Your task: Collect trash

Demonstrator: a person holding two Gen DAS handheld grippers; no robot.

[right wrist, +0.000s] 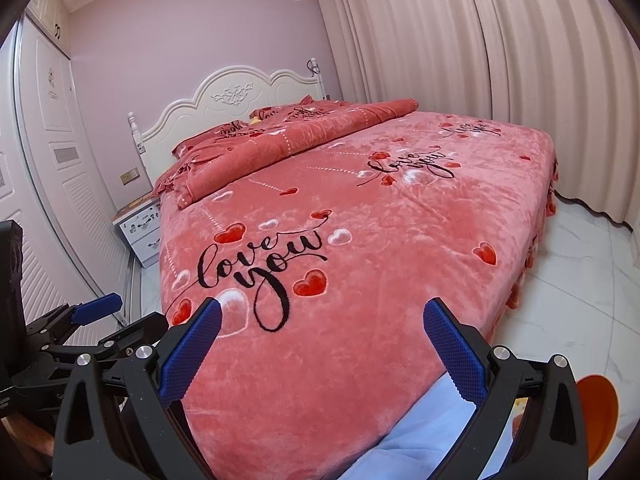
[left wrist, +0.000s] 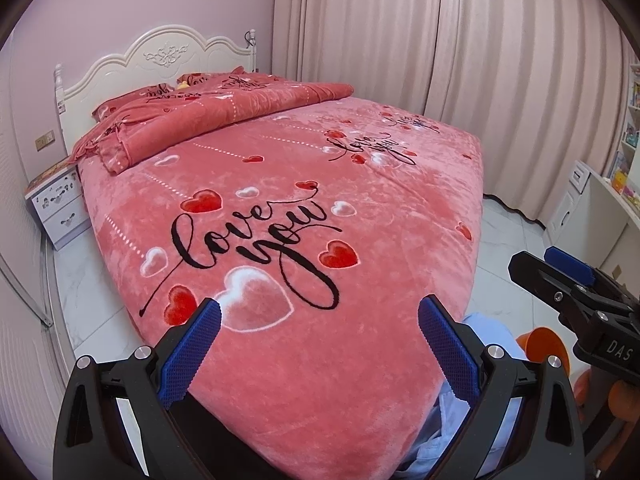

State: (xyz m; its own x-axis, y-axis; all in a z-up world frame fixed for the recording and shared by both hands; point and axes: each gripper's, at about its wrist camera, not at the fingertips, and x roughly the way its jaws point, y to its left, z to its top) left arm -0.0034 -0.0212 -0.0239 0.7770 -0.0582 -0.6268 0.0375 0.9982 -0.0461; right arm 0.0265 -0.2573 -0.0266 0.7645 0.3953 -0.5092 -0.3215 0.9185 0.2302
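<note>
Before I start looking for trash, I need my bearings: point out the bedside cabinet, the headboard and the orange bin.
bedside cabinet (left wrist: 60,208), left wrist view, its drawer front.
headboard (right wrist: 236,94), right wrist view, the carved middle.
orange bin (right wrist: 598,416), right wrist view, its inner wall.

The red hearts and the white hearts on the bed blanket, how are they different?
The red hearts are filled in solid red, while the white hearts are pale, some showing pink in the middle. The biggest white heart by the "love you" writing is larger than any red heart near it. Both kinds are printed flat on the same pink blanket, scattered around the black lettering.
</note>
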